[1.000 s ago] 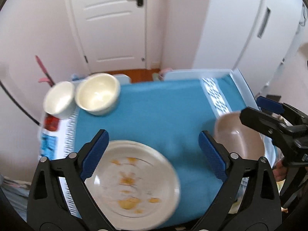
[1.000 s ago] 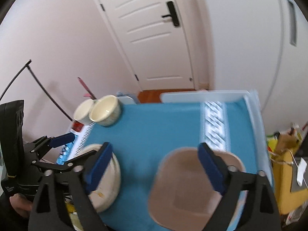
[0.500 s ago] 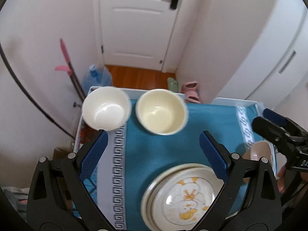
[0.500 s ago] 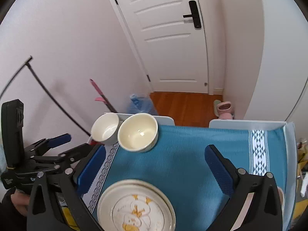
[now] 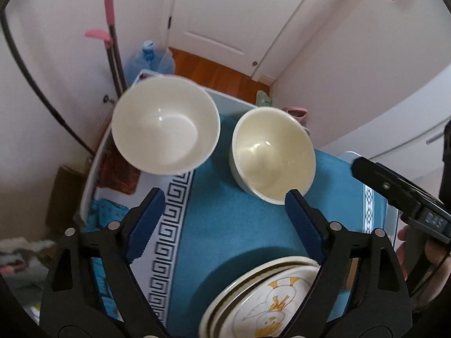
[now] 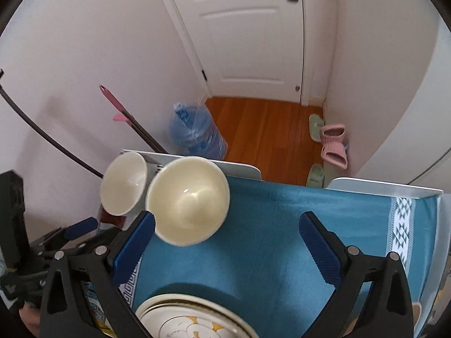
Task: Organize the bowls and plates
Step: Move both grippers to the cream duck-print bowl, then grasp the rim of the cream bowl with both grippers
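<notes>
1. Ahead of my left gripper [image 5: 222,222], 2 bowls sit on the blue cloth [image 5: 225,225]: the white bowl [image 5: 165,124] beyond its left finger, the cream bowl [image 5: 272,153] touching its right fingertip in this view.
2. Its jaws have just been closing a little but stand wide, with only cloth between them.
3. Below both grippers lie the stacked duck plates [image 5: 270,301].
4. My right gripper [image 6: 228,242] gapes, holding nothing; the cream bowl [image 6: 187,200] sits by its left finger.

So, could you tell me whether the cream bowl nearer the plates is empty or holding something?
Empty: the cream bowl stands upright, its glossy inside bare.
</notes>
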`<state>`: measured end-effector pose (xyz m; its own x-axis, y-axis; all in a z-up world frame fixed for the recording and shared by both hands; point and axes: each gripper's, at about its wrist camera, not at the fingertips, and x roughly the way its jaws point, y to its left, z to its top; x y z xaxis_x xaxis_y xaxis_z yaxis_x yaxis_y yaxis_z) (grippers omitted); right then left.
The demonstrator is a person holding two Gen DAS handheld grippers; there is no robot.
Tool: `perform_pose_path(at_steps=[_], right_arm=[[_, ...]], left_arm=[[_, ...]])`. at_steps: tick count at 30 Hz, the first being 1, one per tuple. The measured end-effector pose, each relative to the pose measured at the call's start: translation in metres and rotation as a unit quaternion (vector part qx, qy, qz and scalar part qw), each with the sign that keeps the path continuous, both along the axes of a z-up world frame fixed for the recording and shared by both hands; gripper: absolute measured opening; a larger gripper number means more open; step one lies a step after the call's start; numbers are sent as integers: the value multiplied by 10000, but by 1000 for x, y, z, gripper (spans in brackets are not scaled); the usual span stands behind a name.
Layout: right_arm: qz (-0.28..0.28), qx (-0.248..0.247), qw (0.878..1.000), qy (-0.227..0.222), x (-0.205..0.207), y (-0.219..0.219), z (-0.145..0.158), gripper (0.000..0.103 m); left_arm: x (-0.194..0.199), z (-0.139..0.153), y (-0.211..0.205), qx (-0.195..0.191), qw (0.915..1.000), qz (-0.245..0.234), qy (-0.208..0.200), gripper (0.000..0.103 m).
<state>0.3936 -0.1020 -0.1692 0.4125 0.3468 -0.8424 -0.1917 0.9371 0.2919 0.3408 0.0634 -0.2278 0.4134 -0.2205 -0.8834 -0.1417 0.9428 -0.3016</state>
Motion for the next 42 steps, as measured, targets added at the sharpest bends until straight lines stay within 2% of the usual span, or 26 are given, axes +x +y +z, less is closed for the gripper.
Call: perform_pose_path(at_steps=[2,3,6,11,16,17,18,20,21,22,23,32,36,42], right_arm=[[164,-4,9997,166,9,4,-13,94],[239,-1,9995,218,12,7,-17,88],[498,48,9980,383,23,14,-32,75],[754,61,9959,486,35,20,-48,71],[980,141,9932,616,47,23,-61,55],[1002,180,9927,642,48,22,-64,53],[1016,213,9924,660,49,22,-66,50],[1073,294,9911,730,51,24,-71,41],[1118,324,9902,774,51,25,-73,29],[1138,317,9898,801,51,26,-75,20],[1113,270,9903,783,51,27,-76,18],[1022,280,9926,601,47,26,-69,17],[996,158,9942,387,40,24,-56,17],[665,286,9972,206,25,8,-32,17]], left_arm=[[3,-10,-5,-57,9999,65,85,82],[6,-15,-8,-48,9999,65,134,81],[16,-28,-19,-9,9996,72,255,66],[32,-47,-27,-44,9991,200,384,42],[43,-55,-27,-19,9985,338,428,33],[46,-57,-28,15,9985,344,434,25],[47,-59,-29,3,9985,335,434,23],[49,-60,-30,13,9985,338,422,17],[50,-60,-32,51,9986,325,405,17],[53,-61,-32,102,9986,324,402,17],[53,-61,-34,176,9986,308,385,17],[60,-58,-37,358,9987,178,316,17],[55,-41,-45,477,9987,49,192,17],[49,-15,-55,514,9984,-245,-38,17]])
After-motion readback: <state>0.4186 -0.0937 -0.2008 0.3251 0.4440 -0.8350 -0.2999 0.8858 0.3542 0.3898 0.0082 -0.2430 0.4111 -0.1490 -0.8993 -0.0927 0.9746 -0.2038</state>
